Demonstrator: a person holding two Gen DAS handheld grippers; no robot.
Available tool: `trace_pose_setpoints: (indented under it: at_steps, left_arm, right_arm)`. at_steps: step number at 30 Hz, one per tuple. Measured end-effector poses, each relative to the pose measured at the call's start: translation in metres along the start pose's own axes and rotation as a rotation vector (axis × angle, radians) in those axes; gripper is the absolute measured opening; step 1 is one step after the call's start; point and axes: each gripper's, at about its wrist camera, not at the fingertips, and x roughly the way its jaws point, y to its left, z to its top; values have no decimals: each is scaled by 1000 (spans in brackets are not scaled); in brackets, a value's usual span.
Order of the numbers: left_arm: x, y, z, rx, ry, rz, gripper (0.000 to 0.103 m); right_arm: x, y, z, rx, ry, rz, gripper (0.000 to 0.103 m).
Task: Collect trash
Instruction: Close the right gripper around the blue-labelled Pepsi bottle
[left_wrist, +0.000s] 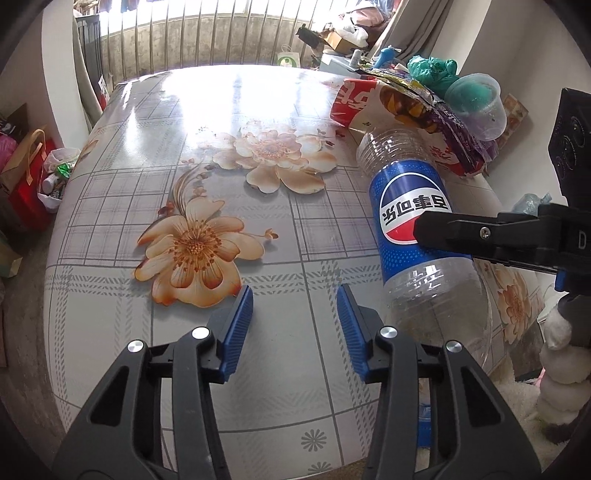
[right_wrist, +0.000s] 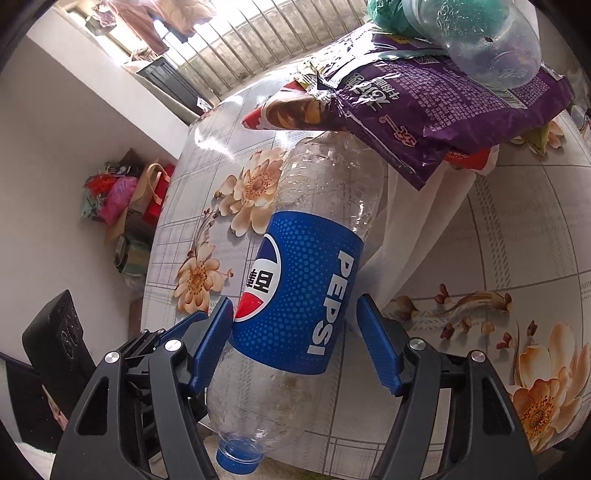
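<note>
Right fingers straddle Pepsi bottle; left fingers apart.

"pepsi" on bottle label (blue)

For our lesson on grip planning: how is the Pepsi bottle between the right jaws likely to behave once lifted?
The Pepsi bottle looks empty, so probably light. Its thin clear wall may dent under the right gripper. The purple snack bag overlaps its far end, so lifting could drag or topple that pile.
</note>
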Motion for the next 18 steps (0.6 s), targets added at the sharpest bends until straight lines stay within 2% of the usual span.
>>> trace_pose_setpoints:
  at_steps: [8, 11, 15, 18]
  left_arm:
    - [-7, -8, -7, 19, 20, -14, 43]
    - [-19, -17, -13, 46, 22, -57, 43]
    - [-42, -31, -17, 138, 1, -93, 42]
    - [-58, -37, -20, 155, 6, -139, 42]
  right_arm:
    - [8, -1, -2, -7, 27, 48, 64]
    - [-6, -4, -8, -30, 34, 67, 63]
    - [-24, -3, -17, -85, 36, 111, 63]
    - [-40, -2, -25, -114, 26, 160, 63]
